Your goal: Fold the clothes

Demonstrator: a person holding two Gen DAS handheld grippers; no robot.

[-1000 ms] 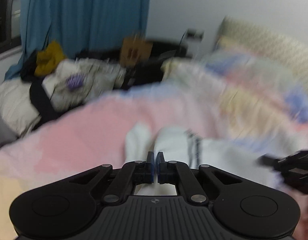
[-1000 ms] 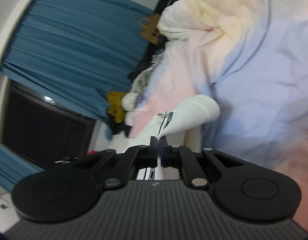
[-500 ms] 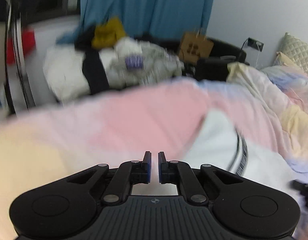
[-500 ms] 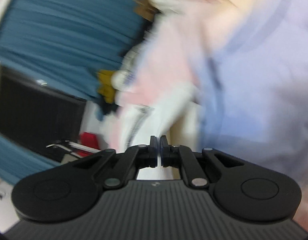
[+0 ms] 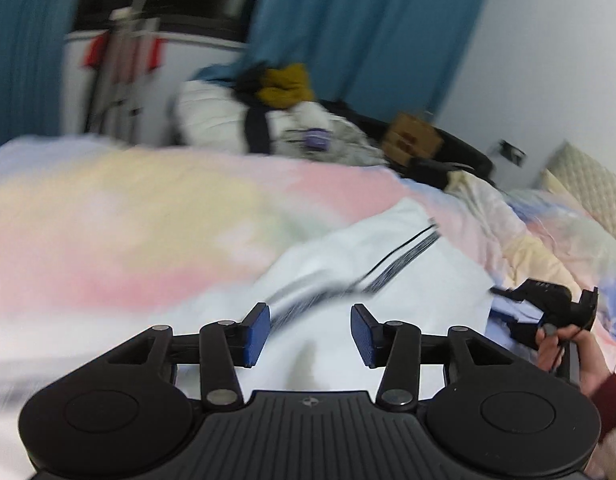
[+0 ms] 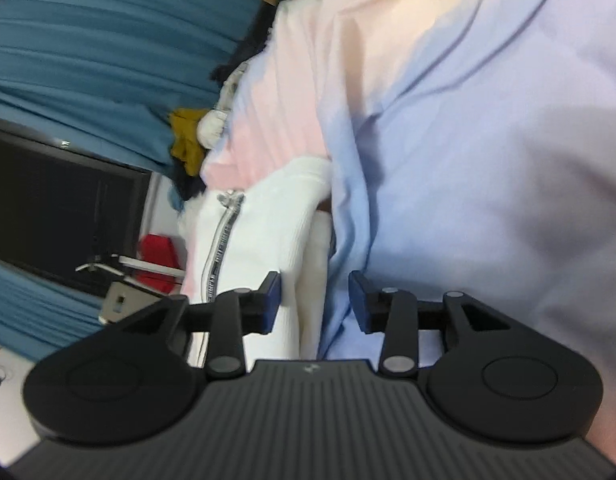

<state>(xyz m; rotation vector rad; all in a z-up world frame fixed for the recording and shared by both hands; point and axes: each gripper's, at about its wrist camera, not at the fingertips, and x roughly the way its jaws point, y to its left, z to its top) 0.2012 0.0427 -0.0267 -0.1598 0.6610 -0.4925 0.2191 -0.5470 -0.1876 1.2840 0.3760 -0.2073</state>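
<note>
A white top (image 5: 347, 264) with a zip lies on the bed, on a soft blanket (image 5: 120, 216) of pink, yellow and blue. The picture is blurry, so the edges of the bed are hard to make out.

The left tongs (image 5: 309, 334) have just been opening. Their blue pads (image 5: 255, 334) stand apart over the white top and do not press on it. Nothing is pinched between them.

The right tongs (image 6: 312, 302) have just been opening too. A fold of the white top (image 6: 268, 232) and a bit of the blue blanket (image 6: 467, 160) sit in the gap, but the pads (image 6: 271, 298) do not squeeze them. In the left view, a hand (image 5: 575, 356) with a dark red sleeve holds the right tongs just beside the top.

Past the far side of the bed, a heap of clothes (image 5: 276, 120) sits in front of a blue curtain (image 5: 355, 24).
</note>
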